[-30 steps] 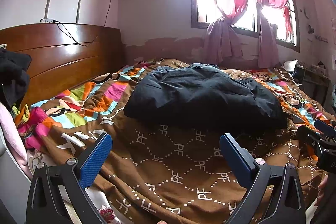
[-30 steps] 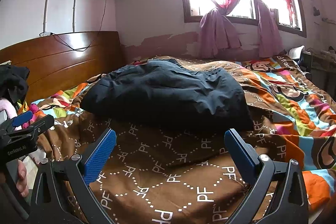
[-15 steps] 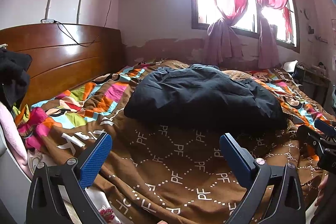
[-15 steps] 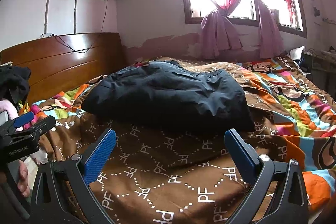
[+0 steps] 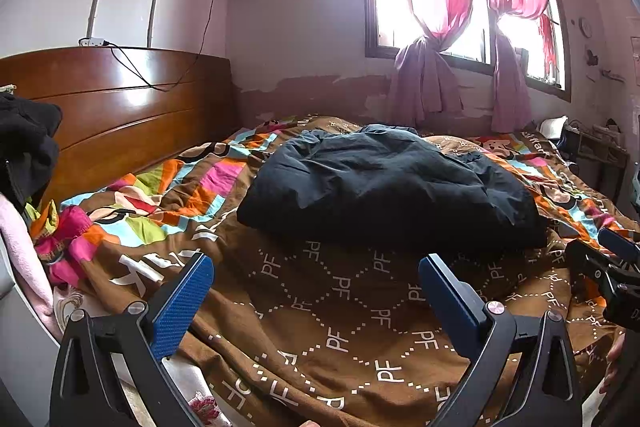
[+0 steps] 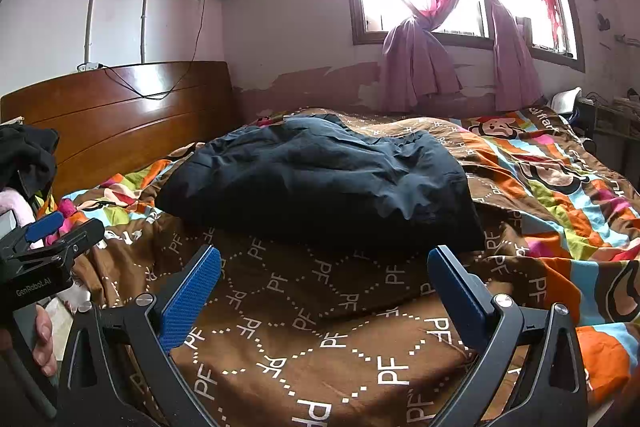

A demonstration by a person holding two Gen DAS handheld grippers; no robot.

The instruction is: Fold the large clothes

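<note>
A large dark navy garment lies in a puffy heap on the bed, on a brown and multicoloured quilt. It also shows in the right wrist view. My left gripper is open and empty, held above the quilt short of the garment's near edge. My right gripper is open and empty, also just short of the garment. Each gripper shows at the edge of the other's view, the right one and the left one.
A wooden headboard stands at the left, with dark clothes and pink cloth piled beside it. A window with pink curtains is behind the bed. Cluttered furniture stands at the right.
The right wrist view has shifted slightly, with the garment sitting a little lower in frame. The left gripper and the garment have not visibly moved.
</note>
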